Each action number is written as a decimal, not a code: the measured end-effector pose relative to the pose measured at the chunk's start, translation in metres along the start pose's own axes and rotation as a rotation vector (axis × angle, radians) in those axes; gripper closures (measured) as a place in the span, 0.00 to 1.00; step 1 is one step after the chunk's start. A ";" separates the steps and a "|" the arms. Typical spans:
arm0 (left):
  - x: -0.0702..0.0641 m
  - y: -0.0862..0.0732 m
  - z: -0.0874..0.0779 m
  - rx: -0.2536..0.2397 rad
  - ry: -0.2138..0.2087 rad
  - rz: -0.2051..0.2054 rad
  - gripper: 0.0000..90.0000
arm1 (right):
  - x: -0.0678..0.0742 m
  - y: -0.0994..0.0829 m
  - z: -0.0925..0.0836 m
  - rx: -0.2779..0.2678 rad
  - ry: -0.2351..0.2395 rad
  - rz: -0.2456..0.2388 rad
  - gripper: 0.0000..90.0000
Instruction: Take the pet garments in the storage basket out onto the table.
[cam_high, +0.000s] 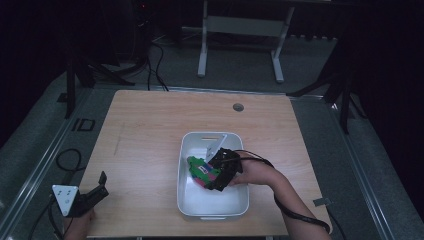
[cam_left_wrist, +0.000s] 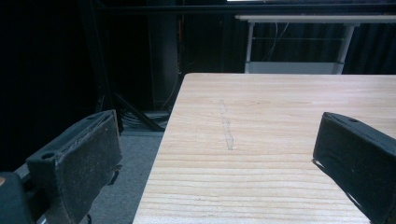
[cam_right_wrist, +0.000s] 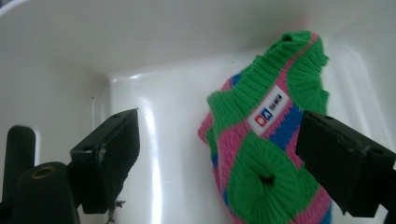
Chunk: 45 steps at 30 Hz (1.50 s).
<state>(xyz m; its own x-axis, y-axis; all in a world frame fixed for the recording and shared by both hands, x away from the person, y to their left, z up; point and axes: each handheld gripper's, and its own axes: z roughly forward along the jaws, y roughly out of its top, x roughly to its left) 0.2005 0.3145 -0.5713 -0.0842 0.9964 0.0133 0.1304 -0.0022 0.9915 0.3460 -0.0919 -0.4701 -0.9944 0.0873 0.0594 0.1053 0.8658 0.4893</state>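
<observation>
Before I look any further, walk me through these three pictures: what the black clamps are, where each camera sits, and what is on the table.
A person holds a two-jaw gripper in each hand; there is no robot. The high view looks down on a light wooden table. On it stands a white rectangular plastic bin, and in the bin lies a green, pink and blue striped knitted piece with a small white label. The other two pictures come from cameras riding on the grippers. The right gripper reaches into the bin, jaws open on either side of the knit, holding nothing. The left gripper sits open at the table's near left corner, also holding nothing.
</observation>
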 end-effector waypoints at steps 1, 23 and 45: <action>0.000 0.000 0.000 0.000 0.000 0.003 0.02 | -0.001 0.003 0.004 0.013 -0.003 -0.009 0.15; 0.000 0.000 0.000 -0.003 -0.003 -0.003 0.02 | 0.002 0.015 0.059 0.257 -0.137 -0.110 0.40; 0.001 0.000 0.000 -0.001 -0.001 -0.009 0.02 | 0.015 0.033 -0.036 0.053 -0.253 -0.117 0.84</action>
<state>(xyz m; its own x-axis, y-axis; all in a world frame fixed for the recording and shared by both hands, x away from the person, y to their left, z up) 0.2005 0.3155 -0.5714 -0.0845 0.9964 0.0043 0.1287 0.0066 0.9917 0.3345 -0.0796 -0.4220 -0.9709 0.1001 -0.2175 -0.0043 0.9010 0.4338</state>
